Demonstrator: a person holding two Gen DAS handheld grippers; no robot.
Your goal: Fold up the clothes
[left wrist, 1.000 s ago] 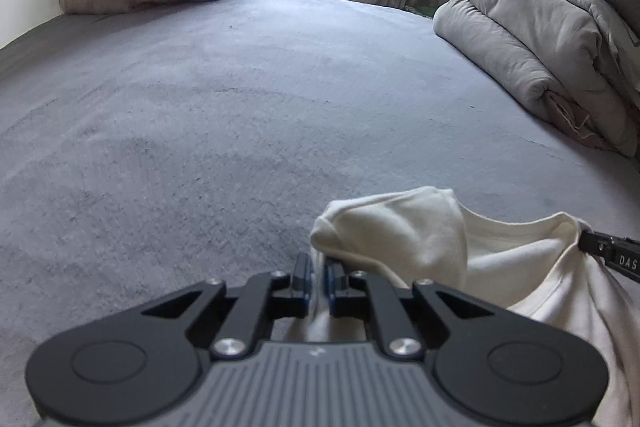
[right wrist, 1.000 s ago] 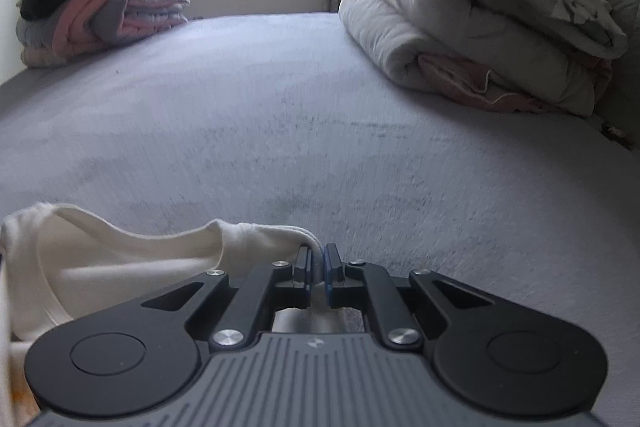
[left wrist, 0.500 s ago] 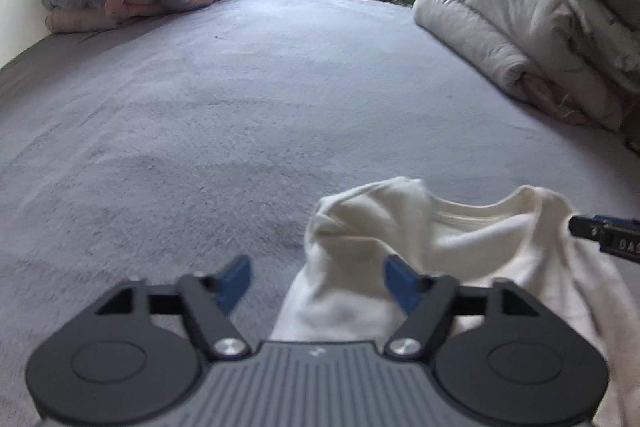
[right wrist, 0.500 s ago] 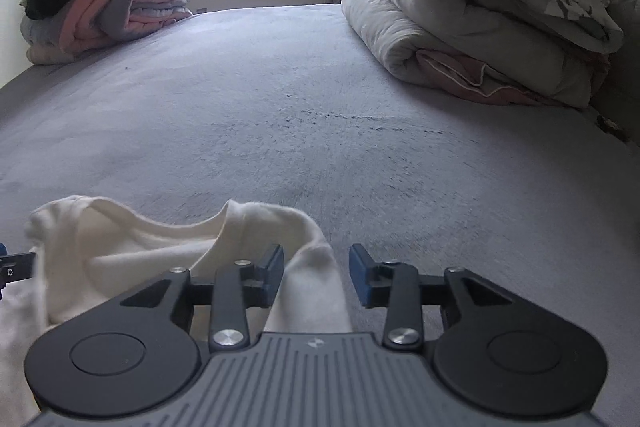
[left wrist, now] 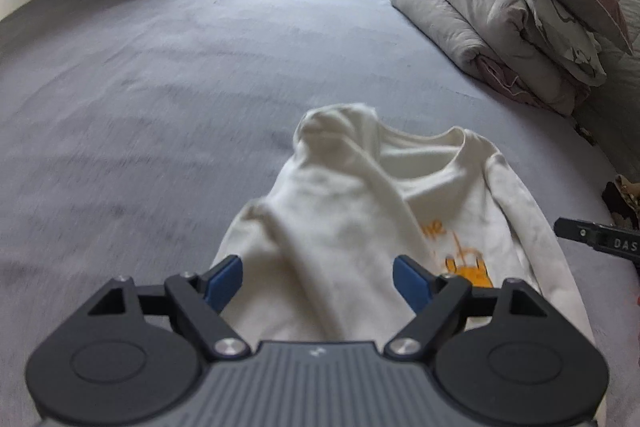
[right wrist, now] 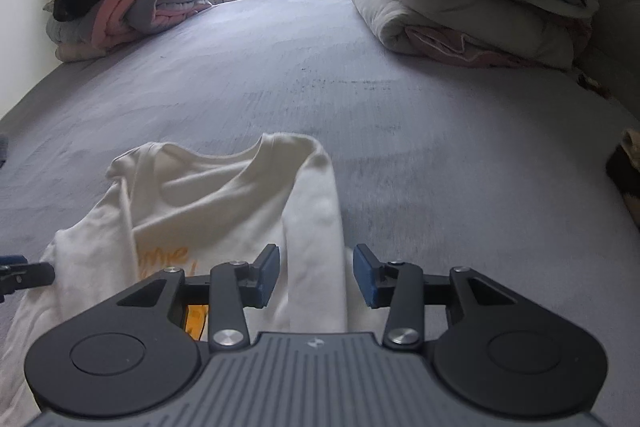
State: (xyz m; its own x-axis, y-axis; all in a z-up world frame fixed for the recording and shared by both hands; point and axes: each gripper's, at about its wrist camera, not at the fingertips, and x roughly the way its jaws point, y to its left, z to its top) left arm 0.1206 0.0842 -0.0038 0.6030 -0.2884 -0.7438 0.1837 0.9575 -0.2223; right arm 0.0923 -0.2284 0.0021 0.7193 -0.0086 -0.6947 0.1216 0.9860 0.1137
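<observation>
The cream sweatshirt (left wrist: 360,211) lies spread on the grey bed (left wrist: 160,75), both sleeves turned inward. The left claw (left wrist: 318,277) gapes wide and the right claw (right wrist: 316,275) has just been opening further; neither presses cloth. Smooth the sleeves before folding the hem toward the collar.

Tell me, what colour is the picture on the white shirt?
Orange-yellow: the print on the cream shirt shows best in the left wrist view.

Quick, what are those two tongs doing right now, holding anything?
Left tongs: open, just let go, holding nothing.
Right tongs: open, just released the cream shirt.
</observation>
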